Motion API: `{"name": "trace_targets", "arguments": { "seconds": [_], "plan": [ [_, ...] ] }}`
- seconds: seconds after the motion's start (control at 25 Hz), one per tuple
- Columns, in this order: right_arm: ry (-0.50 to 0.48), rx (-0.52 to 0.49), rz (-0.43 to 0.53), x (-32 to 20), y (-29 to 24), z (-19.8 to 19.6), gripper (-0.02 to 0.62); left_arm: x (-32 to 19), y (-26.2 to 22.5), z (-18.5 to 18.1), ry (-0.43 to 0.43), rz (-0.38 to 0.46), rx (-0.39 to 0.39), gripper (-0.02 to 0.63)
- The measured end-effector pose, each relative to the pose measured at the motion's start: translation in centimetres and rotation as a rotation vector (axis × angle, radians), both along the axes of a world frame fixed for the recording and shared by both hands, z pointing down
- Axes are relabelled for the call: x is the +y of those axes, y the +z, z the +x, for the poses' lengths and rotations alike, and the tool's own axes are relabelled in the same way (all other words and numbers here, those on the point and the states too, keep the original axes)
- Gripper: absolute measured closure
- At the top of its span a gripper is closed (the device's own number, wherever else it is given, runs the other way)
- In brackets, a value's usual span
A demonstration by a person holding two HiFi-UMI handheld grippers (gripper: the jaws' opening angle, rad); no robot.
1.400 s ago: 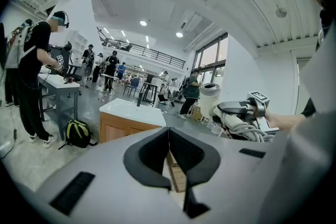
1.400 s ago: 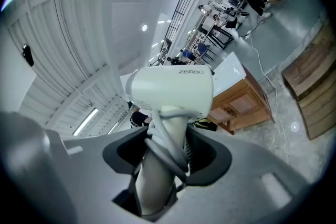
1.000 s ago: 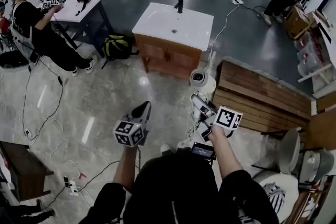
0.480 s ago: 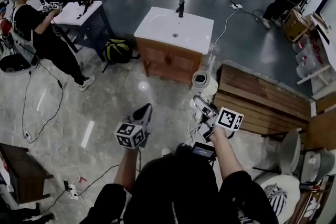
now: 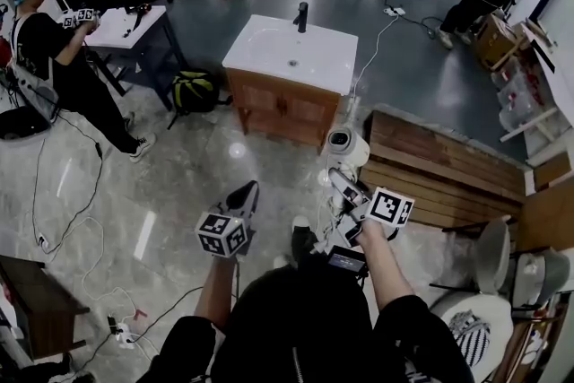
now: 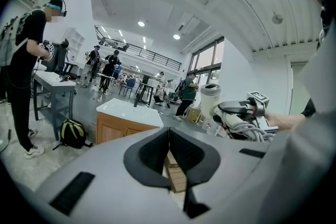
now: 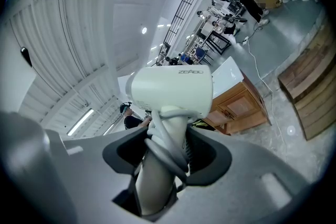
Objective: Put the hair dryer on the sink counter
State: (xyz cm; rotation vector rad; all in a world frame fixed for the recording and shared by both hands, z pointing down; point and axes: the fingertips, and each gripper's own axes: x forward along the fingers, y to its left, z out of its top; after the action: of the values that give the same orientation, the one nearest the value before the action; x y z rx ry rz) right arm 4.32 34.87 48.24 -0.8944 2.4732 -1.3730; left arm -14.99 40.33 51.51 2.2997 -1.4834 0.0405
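A white hair dryer [image 5: 342,143] stands upright in my right gripper [image 5: 344,190], in the air over the floor. In the right gripper view the jaws are shut on the hair dryer's [image 7: 173,89] handle, around which its grey cord is wound, at my right gripper [image 7: 167,149]. My left gripper [image 5: 243,195] is beside it on the left, shut and empty; my left gripper [image 6: 169,132] has its pads meeting. The sink counter [image 5: 269,49] with a black faucet [image 5: 302,16] stands ahead on a wooden cabinet. The sink counter [image 6: 126,110] and the dryer [image 6: 211,98] also show in the left gripper view.
A person [image 5: 54,58] stands at a white table [image 5: 121,24] at the left, a backpack [image 5: 195,91] beside the cabinet. A slatted wooden platform [image 5: 448,166] lies to the right, a toilet [image 5: 495,257] nearer. Cables [image 5: 81,211] trail over the floor.
Both grippers keep their pose and grip. The head view has shifted slightly, and a dark shoe now shows on the floor between the grippers.
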Motion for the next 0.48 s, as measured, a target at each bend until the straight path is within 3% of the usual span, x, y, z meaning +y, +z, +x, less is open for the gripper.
{"name": "trace_targets", "arguments": {
  "seconds": [0.48],
  "plan": [
    [0.022, -0.016, 0.027, -2.9, 0.8, -1.1, 0.387, -2.9, 1.3, -1.5, 0.014, 0.012, -0.01, 0.594]
  ]
}}
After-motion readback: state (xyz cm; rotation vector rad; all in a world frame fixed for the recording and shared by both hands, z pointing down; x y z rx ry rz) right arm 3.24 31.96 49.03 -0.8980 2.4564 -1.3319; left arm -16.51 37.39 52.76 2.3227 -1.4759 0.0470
